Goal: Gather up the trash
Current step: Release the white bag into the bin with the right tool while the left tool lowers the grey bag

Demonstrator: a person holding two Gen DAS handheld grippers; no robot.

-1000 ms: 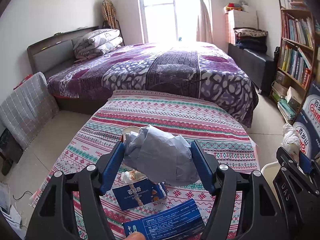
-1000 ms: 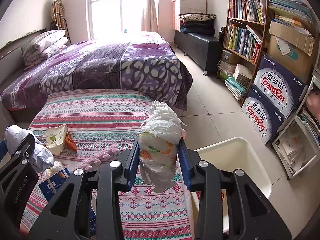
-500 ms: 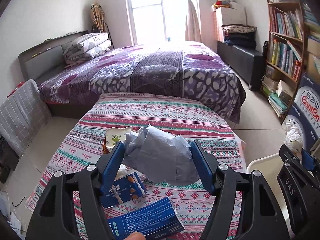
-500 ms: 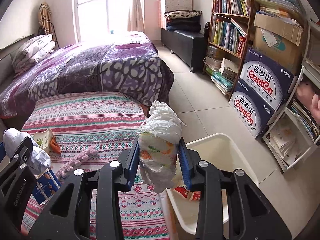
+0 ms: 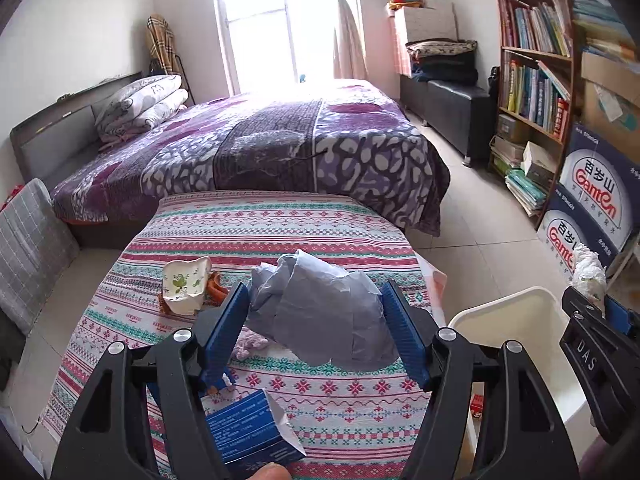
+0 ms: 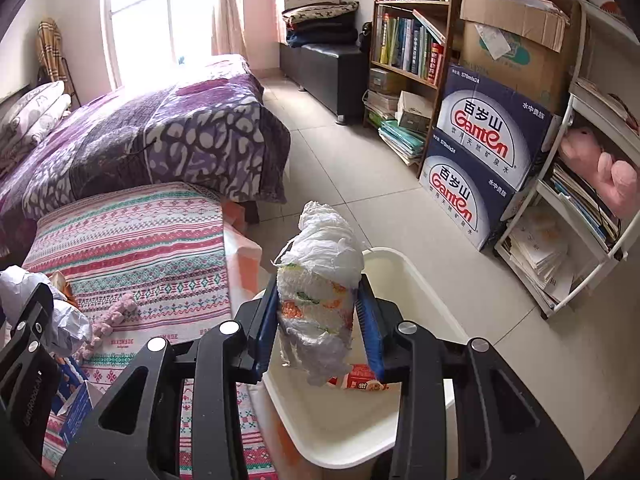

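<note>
1. Hanging at the centre of the right wrist view, a white crumpled wrapper bundle is seen between the blue pads of the right gripper, directly above the white bin; the jaws have just been opening, and a sliver of gap shows at the right pad, so the grip is judged nearly released.
2. A red packet is already lying in the bin, low in the frame.
3. A grey crumpled bag is pinched in the left gripper at the centre of the left wrist view, above the striped cloth, not yet over the bin at lower right.
4. A snag is possible: the bundle's loose film could cling to the left pad, so that it swings onto the bin's near rim and tips out.
5. The grey bag could be dropped short onto the cloth if it is released before the rim is passed.
6. A paper cup and a blue box remain on the cloth.
</note>
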